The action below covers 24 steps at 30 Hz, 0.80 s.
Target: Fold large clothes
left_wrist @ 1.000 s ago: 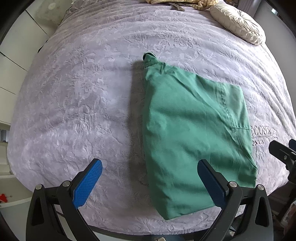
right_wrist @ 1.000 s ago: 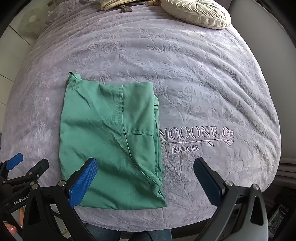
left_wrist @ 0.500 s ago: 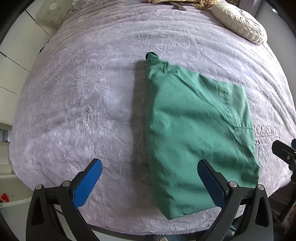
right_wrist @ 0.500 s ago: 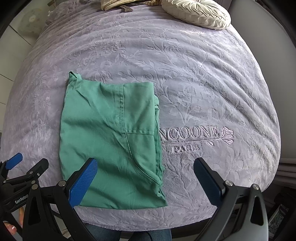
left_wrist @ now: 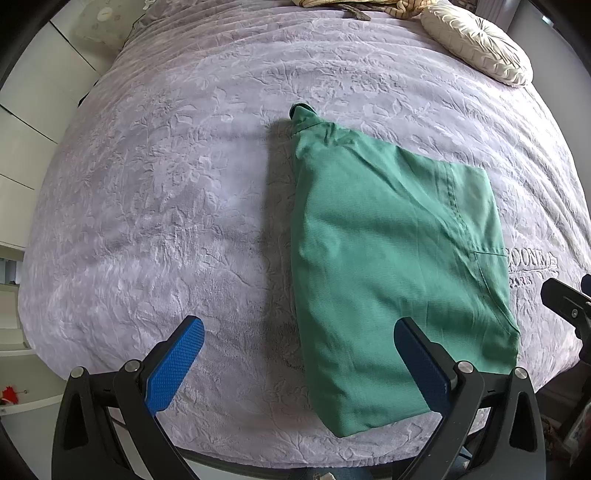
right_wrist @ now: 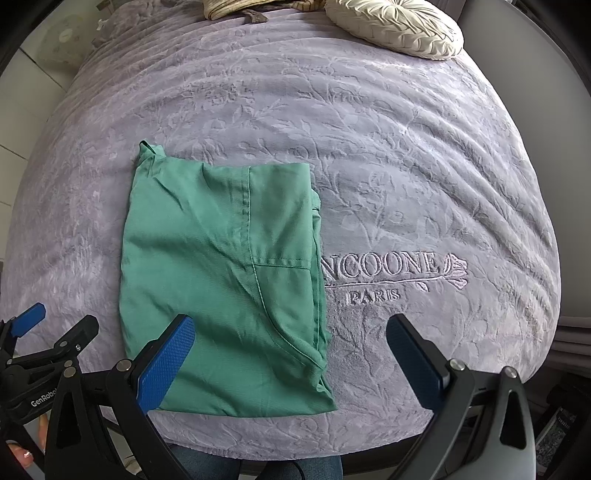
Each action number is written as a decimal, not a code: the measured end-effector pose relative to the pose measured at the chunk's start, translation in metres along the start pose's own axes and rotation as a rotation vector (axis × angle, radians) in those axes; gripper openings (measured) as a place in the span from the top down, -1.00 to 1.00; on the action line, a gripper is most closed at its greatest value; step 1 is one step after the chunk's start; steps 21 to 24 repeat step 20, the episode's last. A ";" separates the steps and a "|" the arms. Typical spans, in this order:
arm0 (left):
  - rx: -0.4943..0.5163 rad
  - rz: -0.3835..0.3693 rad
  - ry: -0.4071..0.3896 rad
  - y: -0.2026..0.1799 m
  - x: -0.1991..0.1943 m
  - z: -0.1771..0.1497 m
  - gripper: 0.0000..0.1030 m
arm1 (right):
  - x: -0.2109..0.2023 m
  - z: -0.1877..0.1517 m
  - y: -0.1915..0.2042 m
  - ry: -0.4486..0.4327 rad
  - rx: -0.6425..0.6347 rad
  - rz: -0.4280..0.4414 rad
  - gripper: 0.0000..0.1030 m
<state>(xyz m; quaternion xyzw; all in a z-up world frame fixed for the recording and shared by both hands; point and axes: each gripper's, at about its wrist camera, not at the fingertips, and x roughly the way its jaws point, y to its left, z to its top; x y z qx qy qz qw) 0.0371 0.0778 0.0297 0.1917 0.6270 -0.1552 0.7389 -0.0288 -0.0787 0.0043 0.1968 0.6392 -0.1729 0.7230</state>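
Here, left claw (left_wrist: 298,363) spread wide apart, blue pads (left_wrist: 175,365) empty, nothing held and nothing touched. Hovering above the near edge of the bed, over the lilac bedspread (left_wrist: 166,192) with its embossed flower pattern. Right pad of this claw seen in front of the lower part of the green garment (left_wrist: 391,266) — contact with the cloth not possible to tell from this view.

Right claw (right_wrist: 290,360) also wide apart and holding nothing. Left pad (right_wrist: 166,363) seen over the near corner of the green garment (right_wrist: 225,280), right pad over bare bedspread (right_wrist: 406,147) below the stitched letters "PARIS" (right_wrist: 375,295). Touching or only above — cannot tell.

Green garment folded into a compact rectangle, lying flat on the bed near the front edge, a small collar-like tip sticking out at the far left corner. Right edge of it covering the start of the stitched brand word. A seam and a pocket line visible on top.

Cream round cushion (right_wrist: 397,27) far back on the bed, well apart from the garment, beside some striped cloth (right_wrist: 236,7).
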 end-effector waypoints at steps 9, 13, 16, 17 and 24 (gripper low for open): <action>0.003 -0.003 -0.003 0.001 0.000 0.000 -1.00 | 0.000 -0.001 0.001 0.002 -0.003 0.001 -1.00; -0.008 -0.011 -0.012 0.002 -0.001 -0.001 -1.00 | 0.002 0.000 0.000 0.007 -0.009 0.000 -1.00; 0.000 -0.003 -0.034 0.004 -0.004 -0.001 -1.00 | 0.004 -0.002 0.000 0.012 -0.008 0.001 -1.00; 0.004 0.001 -0.039 0.004 -0.004 -0.001 -1.00 | 0.004 -0.002 0.000 0.016 -0.006 0.002 -1.00; 0.008 -0.002 -0.033 0.005 -0.003 0.000 -1.00 | 0.006 -0.003 -0.001 0.021 -0.002 0.004 -1.00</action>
